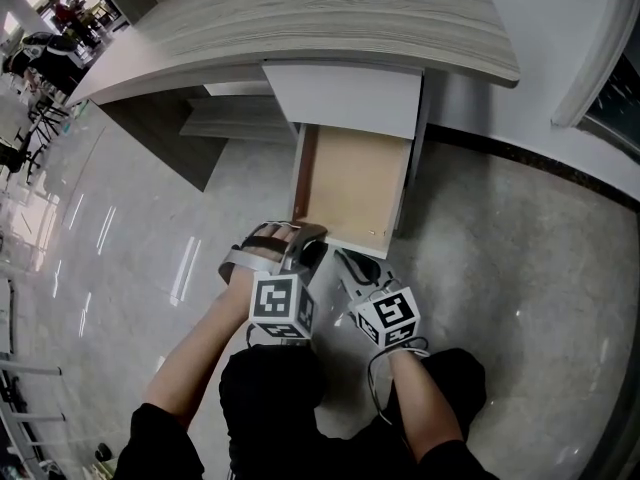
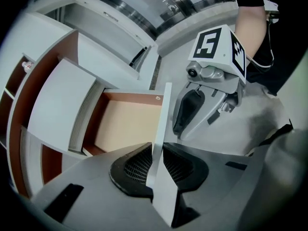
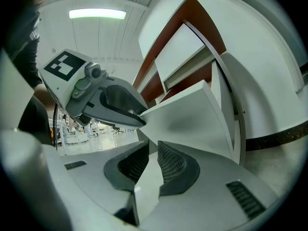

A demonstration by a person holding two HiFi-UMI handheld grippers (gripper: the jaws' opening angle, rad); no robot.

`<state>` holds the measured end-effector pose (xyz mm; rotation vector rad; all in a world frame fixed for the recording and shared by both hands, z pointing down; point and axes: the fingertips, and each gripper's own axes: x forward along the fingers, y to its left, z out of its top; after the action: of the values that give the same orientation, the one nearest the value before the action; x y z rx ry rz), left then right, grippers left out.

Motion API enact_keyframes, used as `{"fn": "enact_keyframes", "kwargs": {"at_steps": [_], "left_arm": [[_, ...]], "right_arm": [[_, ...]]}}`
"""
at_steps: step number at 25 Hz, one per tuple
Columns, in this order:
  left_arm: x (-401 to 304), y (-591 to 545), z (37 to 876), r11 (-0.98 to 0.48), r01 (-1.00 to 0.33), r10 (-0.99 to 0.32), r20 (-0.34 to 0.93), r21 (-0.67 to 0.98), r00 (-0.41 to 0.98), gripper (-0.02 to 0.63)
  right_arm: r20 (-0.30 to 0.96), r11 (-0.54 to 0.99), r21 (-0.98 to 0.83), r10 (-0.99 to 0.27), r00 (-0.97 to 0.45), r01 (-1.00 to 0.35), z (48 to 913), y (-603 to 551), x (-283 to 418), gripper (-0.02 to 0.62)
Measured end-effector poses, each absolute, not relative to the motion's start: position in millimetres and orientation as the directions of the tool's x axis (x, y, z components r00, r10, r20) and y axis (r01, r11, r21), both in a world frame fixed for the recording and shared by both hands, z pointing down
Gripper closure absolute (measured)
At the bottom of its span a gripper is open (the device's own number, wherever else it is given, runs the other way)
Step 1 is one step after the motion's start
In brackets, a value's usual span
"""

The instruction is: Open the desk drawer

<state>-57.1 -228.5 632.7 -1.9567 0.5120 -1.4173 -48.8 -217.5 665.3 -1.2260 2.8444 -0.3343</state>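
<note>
The drawer (image 1: 355, 183) sticks out from under the table (image 1: 300, 18), towards the person. It is already a good way open, and its bare wooden bottom shows. It slides in a straight line, out from the table and towards the person, so I think any more pull must go that way. Its white front board (image 2: 161, 129) runs from side to side, right at the tips of both tools.

The left tool (image 1: 300, 236) is at the board's left corner. Its jaws are partly closed, and the pads seem to press on the board from both sides. The right tool (image 3: 151, 165) is just beside it, nearer the middle. Its jaws stand closer together and pinch the same board.
</note>
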Motion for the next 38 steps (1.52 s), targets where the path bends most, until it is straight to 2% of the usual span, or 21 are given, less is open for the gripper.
{"fn": "enact_keyframes", "kwargs": {"at_steps": [9, 13, 23, 34, 38], "left_arm": [[-58.9, -225.4, 634.9, -0.738, 0.012, -0.631, 0.697, -0.674, 0.342, 0.519], [-57.1, -217.9, 639.9, -0.79, -0.028, -0.576, 0.725, -0.613, 0.377, 0.472], [-57.9, -212.1, 642.6, -0.781, -0.002, -0.583, 0.727, -0.625, 0.363, 0.485], [-59.8, -207.1, 639.3, -0.779, -0.055, -0.594, 0.706, -0.625, 0.387, 0.499], [-62.6, -201.4, 635.2, -0.774, -0.071, -0.601, 0.694, -0.63, 0.396, 0.522]], "right_arm": [[0.081, 0.68, -0.21, -0.704, -0.705, -0.703, 672.5, -213.3, -56.7, 0.546], [0.079, 0.682, -0.213, -0.702, -0.708, -0.7, 672.3, -213.8, -57.6, 0.552], [0.093, 0.694, -0.223, -0.684, -0.723, -0.685, 678.4, -206.8, -63.8, 0.552], [0.097, 0.696, -0.221, -0.681, -0.726, -0.683, 678.2, -205.1, -65.4, 0.552], [0.116, 0.706, -0.205, -0.67, -0.733, -0.678, 682.8, -200.9, -71.5, 0.552]]}}
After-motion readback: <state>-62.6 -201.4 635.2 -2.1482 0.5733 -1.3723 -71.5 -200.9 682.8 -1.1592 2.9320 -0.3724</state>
